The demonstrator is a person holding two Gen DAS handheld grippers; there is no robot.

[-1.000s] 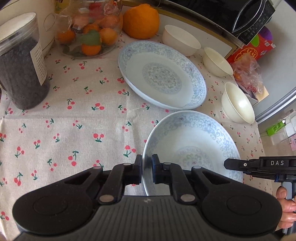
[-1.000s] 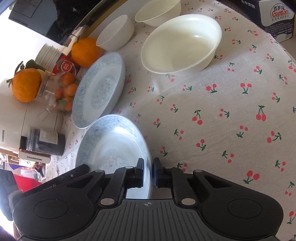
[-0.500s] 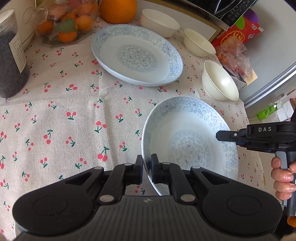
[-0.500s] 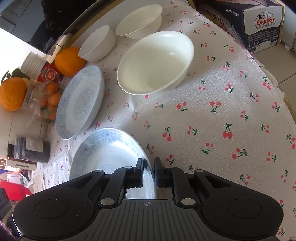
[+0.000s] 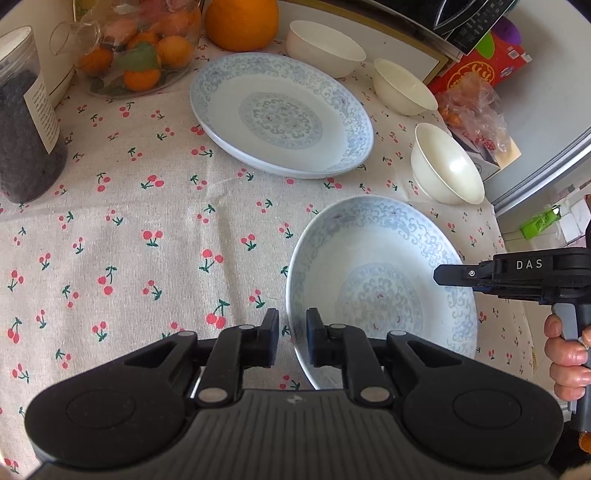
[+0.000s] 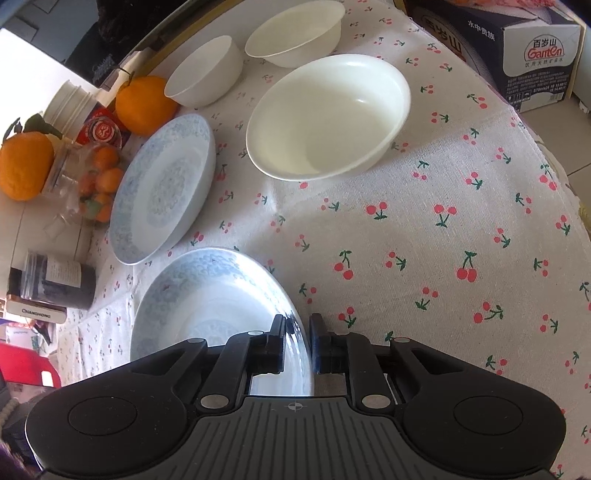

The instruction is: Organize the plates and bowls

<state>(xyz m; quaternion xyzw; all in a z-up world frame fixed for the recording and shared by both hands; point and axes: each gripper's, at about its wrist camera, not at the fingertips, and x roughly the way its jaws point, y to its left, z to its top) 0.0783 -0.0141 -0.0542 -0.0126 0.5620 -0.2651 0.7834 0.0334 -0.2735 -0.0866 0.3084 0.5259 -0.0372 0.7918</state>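
Note:
A blue-patterned plate (image 5: 380,280) is held above the cherry-print cloth by both grippers. My left gripper (image 5: 291,341) is shut on its left rim. My right gripper (image 6: 297,341) is shut on its right rim; it also shows in the left wrist view (image 5: 443,276). The held plate also shows in the right wrist view (image 6: 210,299). A second blue-patterned plate (image 5: 280,114) lies on the cloth further back, and shows in the right wrist view (image 6: 162,188). Three white bowls (image 5: 325,48) (image 5: 404,86) (image 5: 445,164) stand at the back right.
A dark jar (image 5: 26,122) stands at the left. A glass jug of small oranges (image 5: 136,48) and a large orange (image 5: 240,22) sit at the back. A plastic bag (image 5: 472,107) and a red box (image 5: 484,66) lie at the right edge. A Ganten carton (image 6: 517,51) stands beside the table.
Both grippers have carried the held plate a little forward over the cloth, towards the second plate. Both stay shut on its rim.

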